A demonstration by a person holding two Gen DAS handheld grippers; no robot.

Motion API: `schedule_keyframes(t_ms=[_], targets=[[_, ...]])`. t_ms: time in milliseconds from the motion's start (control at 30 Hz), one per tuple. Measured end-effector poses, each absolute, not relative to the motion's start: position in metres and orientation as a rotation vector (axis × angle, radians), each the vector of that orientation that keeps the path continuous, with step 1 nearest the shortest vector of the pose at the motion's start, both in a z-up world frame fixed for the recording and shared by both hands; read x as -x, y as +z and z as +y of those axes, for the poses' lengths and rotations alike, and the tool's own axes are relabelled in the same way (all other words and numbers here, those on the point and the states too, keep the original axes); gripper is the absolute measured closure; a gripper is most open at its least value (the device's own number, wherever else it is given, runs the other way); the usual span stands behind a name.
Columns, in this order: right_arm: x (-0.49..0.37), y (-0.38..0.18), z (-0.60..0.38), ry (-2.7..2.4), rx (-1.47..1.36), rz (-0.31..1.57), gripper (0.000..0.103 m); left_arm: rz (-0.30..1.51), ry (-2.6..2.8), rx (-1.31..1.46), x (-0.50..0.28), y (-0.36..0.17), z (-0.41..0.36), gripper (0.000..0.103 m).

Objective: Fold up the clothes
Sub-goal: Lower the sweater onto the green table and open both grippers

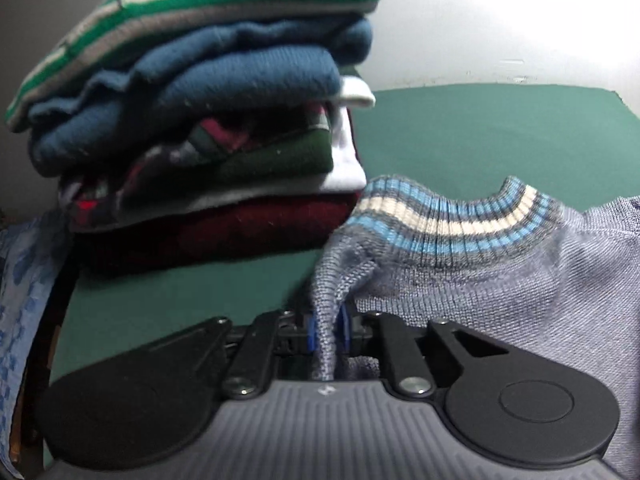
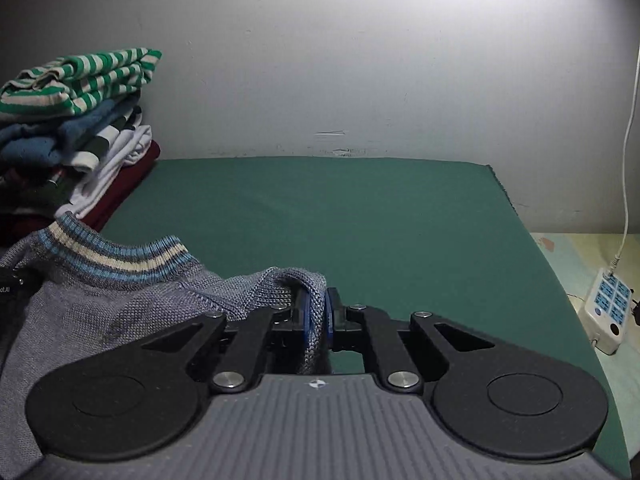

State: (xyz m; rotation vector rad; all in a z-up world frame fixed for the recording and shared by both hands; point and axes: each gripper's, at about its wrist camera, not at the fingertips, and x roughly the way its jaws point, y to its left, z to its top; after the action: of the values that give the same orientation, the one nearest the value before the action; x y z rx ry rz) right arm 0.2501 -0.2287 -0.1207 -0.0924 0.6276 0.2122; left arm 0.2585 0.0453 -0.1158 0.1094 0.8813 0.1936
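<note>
Left tool (image 1: 326,330) and right tool (image 2: 316,316) each pinch the grey sweater (image 2: 120,300).

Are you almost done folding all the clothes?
Lots look done: a stack of folded sweaters sits at the back left of the green table. In hand: a grey knit sweater with a blue-and-cream striped collar, pinched by the right gripper, a fold of it between the left gripper pads. It still needs folding.

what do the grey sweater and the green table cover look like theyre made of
Sweater: knitted yarn, probably wool or acrylic; visible stitch loops, matte, with a ribbed blue-and-cream striped collar.
Table cover: looks like felt or a smooth matte cloth; flat, even green, no weave or shine visible.
</note>
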Motion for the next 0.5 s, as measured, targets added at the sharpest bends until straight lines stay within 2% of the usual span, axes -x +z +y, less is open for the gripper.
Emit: schedule_keyframes(t_ms=[100,167,233,367,433,500], targets=[[-0.250,-0.126,-0.228,0.192,0.122,0.644,0.094,0.872,0.173,-0.147,-0.257,-0.116,0.047,0.077],[-0.250,-0.130,-0.228,0.177,0.142,0.656,0.086,0.869,0.158,-0.163,-0.252,-0.113,0.052,0.065],[-0.250,-0.129,-0.231,0.163,0.146,0.661,0.073,0.842,0.145,-0.173,-0.238,-0.102,0.058,0.061],[-0.231,-0.093,-0.266,0.172,0.073,0.634,0.065,0.749,0.125,-0.192,-0.186,-0.068,0.068,0.035],[-0.205,-0.076,-0.286,0.184,0.063,0.642,0.055,0.708,0.107,-0.183,-0.151,-0.051,0.071,0.031],[-0.174,-0.068,-0.302,0.199,0.067,0.678,0.053,0.714,0.082,-0.157,-0.120,-0.044,0.072,0.027]])
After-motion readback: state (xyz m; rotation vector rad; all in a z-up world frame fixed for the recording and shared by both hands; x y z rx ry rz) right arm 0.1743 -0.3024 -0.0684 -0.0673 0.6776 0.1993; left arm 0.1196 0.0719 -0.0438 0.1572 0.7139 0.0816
